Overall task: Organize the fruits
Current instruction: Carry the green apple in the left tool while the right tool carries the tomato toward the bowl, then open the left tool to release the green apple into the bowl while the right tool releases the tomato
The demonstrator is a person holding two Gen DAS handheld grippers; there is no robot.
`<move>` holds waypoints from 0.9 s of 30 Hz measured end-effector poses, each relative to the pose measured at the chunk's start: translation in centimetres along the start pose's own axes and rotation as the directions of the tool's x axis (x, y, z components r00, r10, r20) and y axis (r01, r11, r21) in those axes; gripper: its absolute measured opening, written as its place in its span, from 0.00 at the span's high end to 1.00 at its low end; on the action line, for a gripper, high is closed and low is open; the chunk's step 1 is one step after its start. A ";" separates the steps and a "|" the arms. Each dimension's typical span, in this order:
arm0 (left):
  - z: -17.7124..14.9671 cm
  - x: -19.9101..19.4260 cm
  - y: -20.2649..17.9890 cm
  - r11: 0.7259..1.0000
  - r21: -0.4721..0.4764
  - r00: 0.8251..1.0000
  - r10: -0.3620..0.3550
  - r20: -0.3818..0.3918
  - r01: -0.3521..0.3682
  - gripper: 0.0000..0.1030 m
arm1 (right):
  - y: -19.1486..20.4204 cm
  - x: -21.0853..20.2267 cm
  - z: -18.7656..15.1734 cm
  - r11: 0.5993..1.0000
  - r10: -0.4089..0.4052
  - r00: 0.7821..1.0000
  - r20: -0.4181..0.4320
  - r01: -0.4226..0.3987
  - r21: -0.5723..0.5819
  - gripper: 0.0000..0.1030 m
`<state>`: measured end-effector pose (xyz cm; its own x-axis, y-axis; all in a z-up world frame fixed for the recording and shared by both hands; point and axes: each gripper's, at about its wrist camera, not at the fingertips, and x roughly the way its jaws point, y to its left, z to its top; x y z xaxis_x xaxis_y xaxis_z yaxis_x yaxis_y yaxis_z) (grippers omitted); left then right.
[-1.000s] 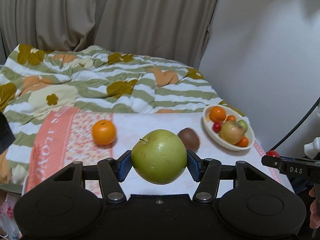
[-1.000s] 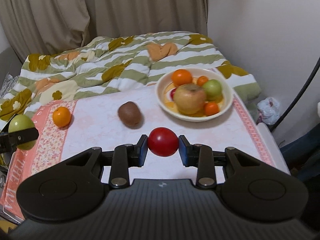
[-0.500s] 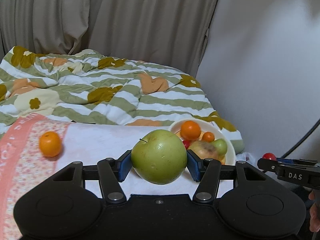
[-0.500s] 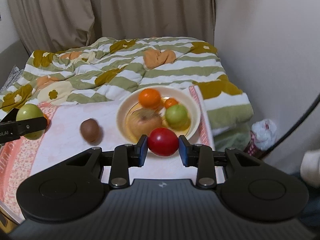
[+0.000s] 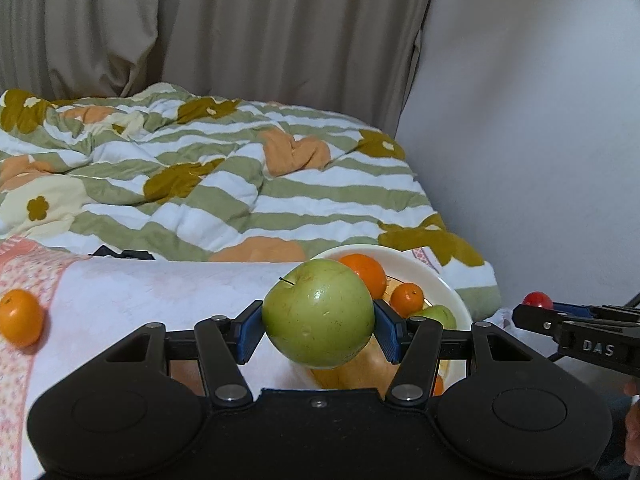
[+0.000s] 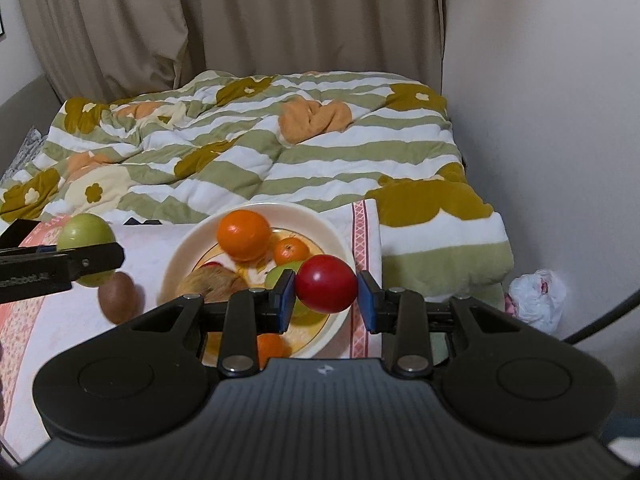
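Observation:
My left gripper (image 5: 319,331) is shut on a green apple (image 5: 319,313) and holds it above the left part of the cream bowl (image 5: 448,292). My right gripper (image 6: 326,294) is shut on a red tomato (image 6: 326,283) above the bowl's (image 6: 180,252) right side. The bowl holds a large orange (image 6: 244,234), a small orange (image 6: 291,251), a green fruit (image 6: 280,274), a brownish apple (image 6: 212,282) and more. A kiwi (image 6: 117,297) lies on the cloth left of the bowl. A loose orange (image 5: 20,317) lies far left.
The bowl sits on a white and pink floral cloth (image 5: 160,284). Behind it is a bed with a striped floral quilt (image 6: 256,148). A white wall (image 6: 540,100) is at the right, with a plastic bag (image 6: 538,298) on the floor.
Both grippers have moved right and forward with their fruit, ending over the bowl. The bowl now looks larger and closer in both views.

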<state>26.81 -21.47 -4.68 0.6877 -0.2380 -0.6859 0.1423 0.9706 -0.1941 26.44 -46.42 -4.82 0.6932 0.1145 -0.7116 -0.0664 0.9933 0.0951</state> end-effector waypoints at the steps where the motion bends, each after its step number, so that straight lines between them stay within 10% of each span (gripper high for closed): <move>1: 0.2 0.8 0.0 1.000 0.003 1.000 0.001 -0.010 -0.001 0.41 | -0.2 0.4 0.1 1.000 0.002 1.000 -0.002 -0.002 0.003 0.53; 19: 2.0 9.7 -0.4 0.994 0.108 0.993 0.021 -0.120 -0.008 0.40 | -0.6 6.2 1.0 0.999 0.002 0.999 -0.050 0.000 0.044 0.53; 22: 2.3 9.3 -0.2 0.995 0.099 0.996 0.013 -0.089 -0.004 0.05 | -0.7 6.5 1.2 0.999 -0.003 0.999 -0.051 0.005 0.052 0.53; 27: 2.8 8.0 0.4 0.998 0.059 0.997 -0.003 -0.073 0.007 0.03 | -0.7 6.5 1.7 0.998 -0.006 0.999 -0.045 0.008 0.059 0.53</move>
<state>34.34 -22.88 -8.23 0.6331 -0.2429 -0.7349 0.1894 0.9692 -0.1572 32.16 -46.42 -8.33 0.6602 0.1097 -0.7430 -0.0182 0.9913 0.1302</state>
